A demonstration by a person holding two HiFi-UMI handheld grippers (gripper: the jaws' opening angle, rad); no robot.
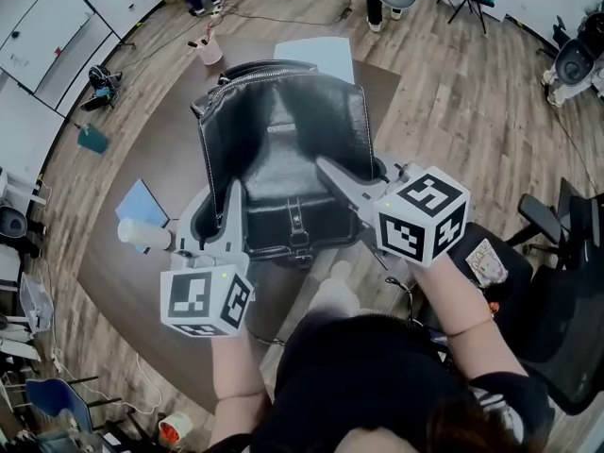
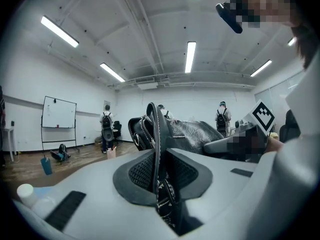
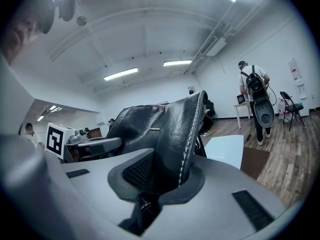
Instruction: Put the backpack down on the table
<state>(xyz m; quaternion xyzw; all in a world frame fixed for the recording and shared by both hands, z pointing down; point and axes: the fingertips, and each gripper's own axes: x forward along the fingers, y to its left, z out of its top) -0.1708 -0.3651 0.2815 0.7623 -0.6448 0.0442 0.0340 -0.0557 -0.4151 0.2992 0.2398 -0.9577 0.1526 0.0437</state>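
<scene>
A black leather backpack hangs upright over the brown table, held between both grippers. My left gripper is shut on the bag's left edge. In the left gripper view a black stitched strap runs up out of its closed jaws. On the bag's right side my right gripper is also shut. In the right gripper view the bag's stitched leather side panel is pinched there. Whether the bag's bottom touches the table is hidden behind my grippers.
On the table lie a white sheet, a pink cup, a blue notebook and a white cup. A black office chair stands at the right. People with backpacks stand far off near a whiteboard.
</scene>
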